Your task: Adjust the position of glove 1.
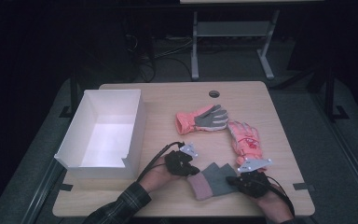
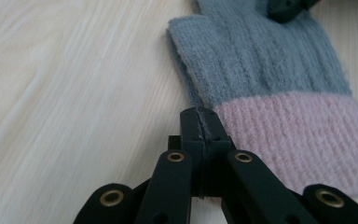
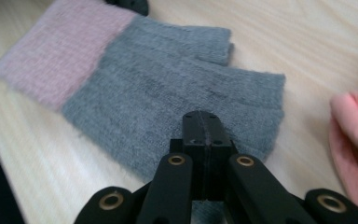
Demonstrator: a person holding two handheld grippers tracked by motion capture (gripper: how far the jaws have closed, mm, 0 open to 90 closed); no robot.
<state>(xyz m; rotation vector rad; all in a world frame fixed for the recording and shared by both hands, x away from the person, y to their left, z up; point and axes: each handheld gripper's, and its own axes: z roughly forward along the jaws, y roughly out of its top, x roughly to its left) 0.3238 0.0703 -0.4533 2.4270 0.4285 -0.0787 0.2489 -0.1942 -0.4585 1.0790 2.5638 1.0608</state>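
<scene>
Left claw (image 2: 200, 122) fully closed, pinching edge of grey-pink glove (image 2: 265, 79); right claw (image 3: 204, 125) closed on glove's grey end.

Both grippers, the left gripper (image 1: 193, 171) and the right gripper (image 1: 232, 179), are black, with brass-ringed pivot holes, small screws, grey three-cornered top plates and trailing black cables. The left arm wears a dark plaid sleeve (image 1: 121, 206).

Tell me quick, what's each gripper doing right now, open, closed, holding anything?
Left gripper: jaws closed, pinching the edge of the grey and pink knit glove.
Right gripper: jaws closed on the same glove's grey end.
</scene>
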